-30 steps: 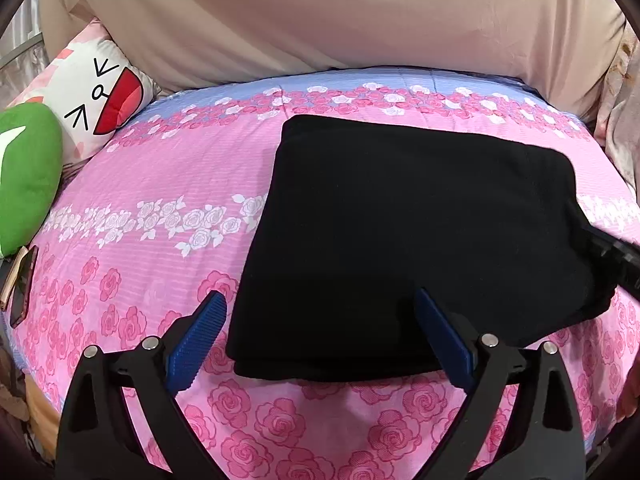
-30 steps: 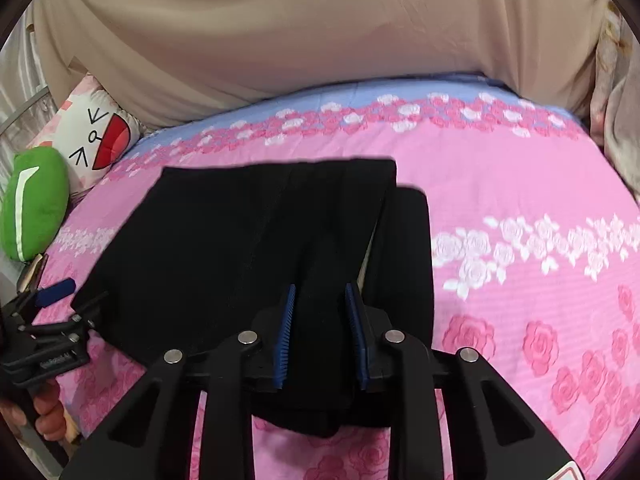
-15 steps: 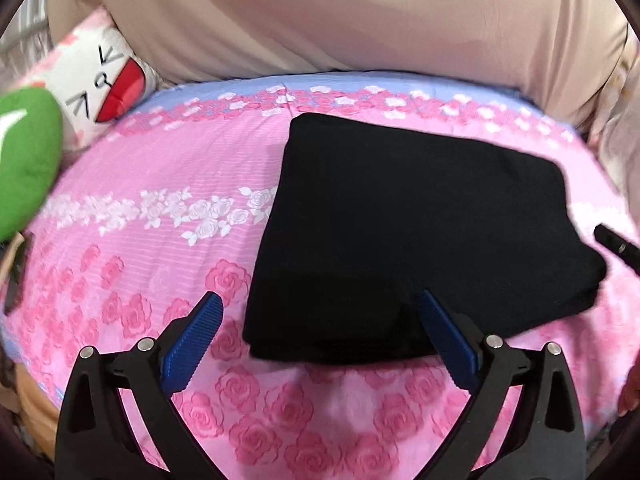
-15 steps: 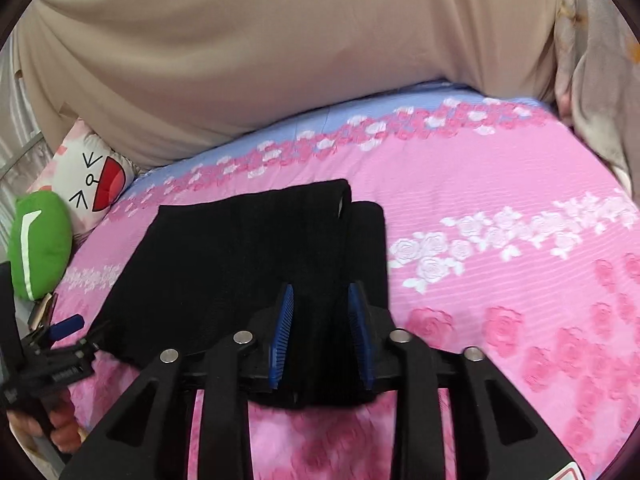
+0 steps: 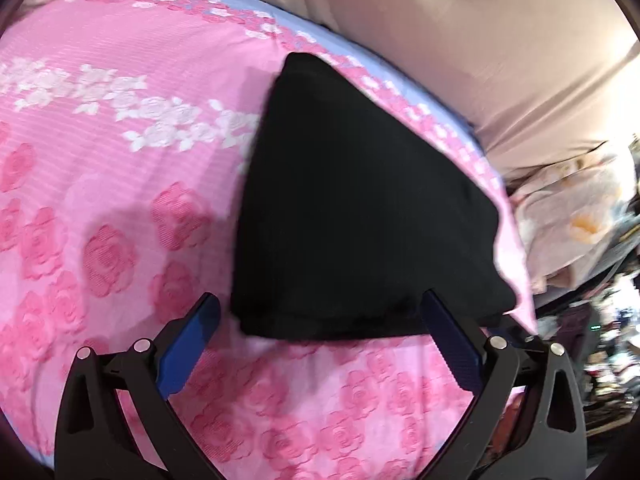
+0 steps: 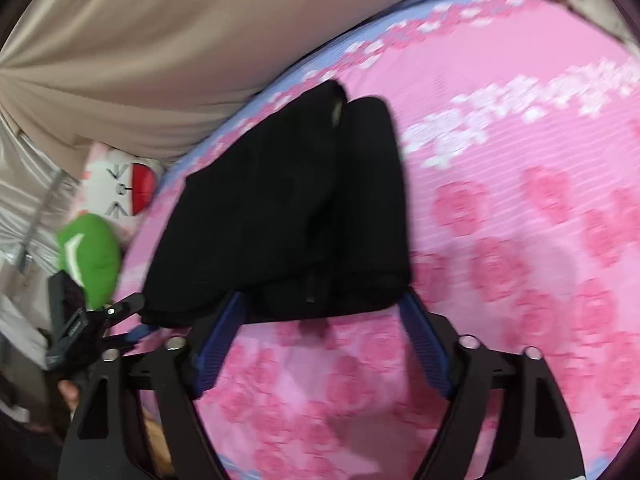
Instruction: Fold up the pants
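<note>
Left wrist view. My left gripper (image 5: 316,328) stood spread wide with nothing between its blue ribbed pads (image 5: 188,350). The pants (image 5: 360,200), a black folded bundle, lay on the bed cover (image 5: 100,200) just beyond the fingertips, the near folded edge running left to right across the gap. The right pad overlapped the bundle's near right corner in the picture; I could not tell whether it touched. The bundle's longer side ran away from me toward the beige curtain (image 5: 460,40). Cloth: matte, soft, thick at the near fold, no visible wrinkles. Cover: pink, fine ribbed weave, rose print, a white flower band farther off.

Right wrist view. My right gripper (image 6: 320,324) was opening, its pads clear of the cloth; the pants' (image 6: 280,208) near end sat just beyond and between the tips. Here the bundle showed two stacked layers with a seam between them, long axis running from me toward the far curtain (image 6: 140,40). The left gripper (image 6: 92,328) appeared at the bundle's near left corner, beside a green cushion (image 6: 92,256) and a cartoon pillow (image 6: 120,188).

Judgement: both tools sat about equally near the near edge, one at each corner; the fold looked finished or nearly so.
</note>
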{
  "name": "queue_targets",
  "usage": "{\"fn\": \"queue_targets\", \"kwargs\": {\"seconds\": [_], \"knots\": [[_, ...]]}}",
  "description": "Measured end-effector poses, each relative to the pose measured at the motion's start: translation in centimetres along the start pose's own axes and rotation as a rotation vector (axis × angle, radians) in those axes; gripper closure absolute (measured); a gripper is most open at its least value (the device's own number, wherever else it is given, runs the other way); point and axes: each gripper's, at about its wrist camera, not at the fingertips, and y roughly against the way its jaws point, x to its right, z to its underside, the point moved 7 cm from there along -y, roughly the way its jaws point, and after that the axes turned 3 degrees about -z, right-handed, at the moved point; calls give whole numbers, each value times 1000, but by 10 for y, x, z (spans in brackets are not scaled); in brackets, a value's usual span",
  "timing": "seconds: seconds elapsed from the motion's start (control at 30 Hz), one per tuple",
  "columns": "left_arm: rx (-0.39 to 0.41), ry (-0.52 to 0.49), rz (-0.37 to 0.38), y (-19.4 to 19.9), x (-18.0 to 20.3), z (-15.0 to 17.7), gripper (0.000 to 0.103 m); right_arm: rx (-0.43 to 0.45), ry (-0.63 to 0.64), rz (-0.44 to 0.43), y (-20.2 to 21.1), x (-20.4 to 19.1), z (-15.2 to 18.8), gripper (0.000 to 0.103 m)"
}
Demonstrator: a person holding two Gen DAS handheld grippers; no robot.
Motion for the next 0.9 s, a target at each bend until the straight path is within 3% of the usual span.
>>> {"fn": "queue_targets", "kwargs": {"seconds": [0.1, 0.17, 0.2, 0.33, 0.37, 0.4, 0.43, 0.5, 0.6, 0.7, 0.8, 0.87, 0.9], "knots": [[-25, 56, 82, -9, 4, -11, 5, 8, -18, -23, -8, -5, -9, 16], [-30, 66, 82, -20, 4, -18, 5, 8, -56, -53, -14, -4, -16, 13], [-19, 59, 73, -23, 6, -22, 5, 8, -74, -64, -17, -3, -19, 6], [5, 53, 25, -32, 12, -32, 6, 23, -111, -92, -23, -6, -28, 5], [11, 51, 14, -34, 13, -33, 11, 35, -104, -87, -23, -7, -29, 5], [18, 46, -8, -33, 10, -35, 24, 41, -105, -83, -24, -6, -30, 8], [27, 38, -53, -32, 7, -35, 32, 47, -98, -70, -24, -6, -30, 25], [22, 25, -40, -29, 5, -32, 56, 64, -75, -30, -19, -2, -30, 55], [29, 21, -15, -18, 5, -29, 69, 75, -63, -56, -12, -2, -28, 66], [33, 17, -13, -9, 6, -27, 72, 87, -45, -59, -2, -9, -25, 69], [22, 9, -4, -5, 11, -25, 71, 86, -45, -45, 12, -7, -21, 67], [10, -2, -19, -5, 8, -21, 66, 79, -28, 27, 18, 2, -16, 48], [3, -4, -34, -8, 4, -19, 61, 83, -19, 79, 21, 6, -15, 30]]}}
